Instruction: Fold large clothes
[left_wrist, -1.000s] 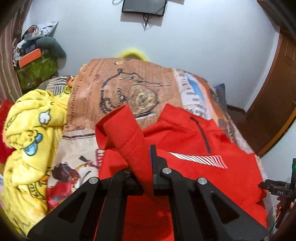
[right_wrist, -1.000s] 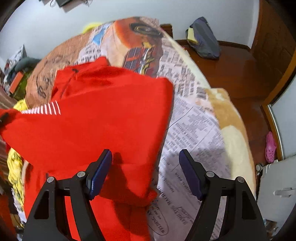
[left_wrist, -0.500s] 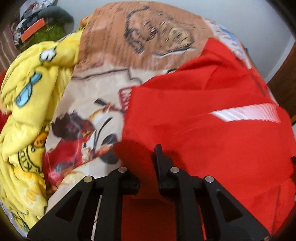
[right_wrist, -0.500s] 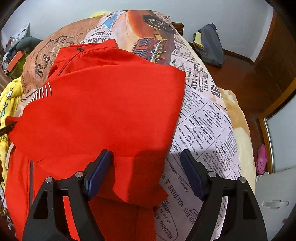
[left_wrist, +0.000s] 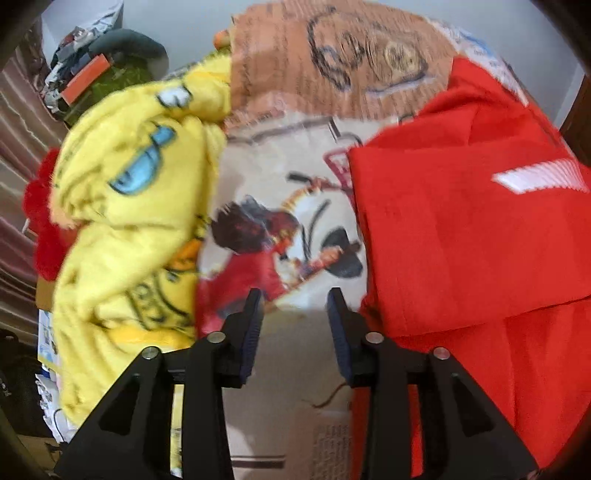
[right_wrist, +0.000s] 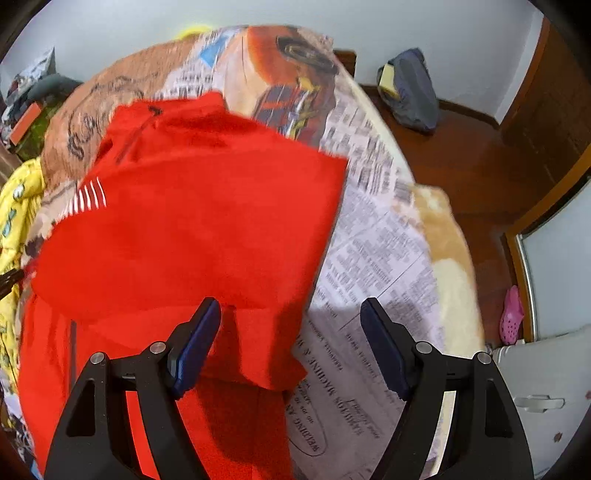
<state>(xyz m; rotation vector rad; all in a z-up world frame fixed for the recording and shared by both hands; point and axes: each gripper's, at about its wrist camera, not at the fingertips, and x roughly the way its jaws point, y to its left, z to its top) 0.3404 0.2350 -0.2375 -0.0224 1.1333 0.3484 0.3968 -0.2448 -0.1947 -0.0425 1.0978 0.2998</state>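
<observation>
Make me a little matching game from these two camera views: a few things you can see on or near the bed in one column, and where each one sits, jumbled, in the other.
Things:
1. red garment
2. yellow blanket
3. pink shoe
4. dark bag

Places:
A. on the wooden floor against the far wall
B. bunched along the bed's left side
C. on the floor beside the bed, near the glass door
D. spread on the printed bedspread, sleeves folded in

Pairs: 1-D, 2-B, 3-C, 4-A
</observation>
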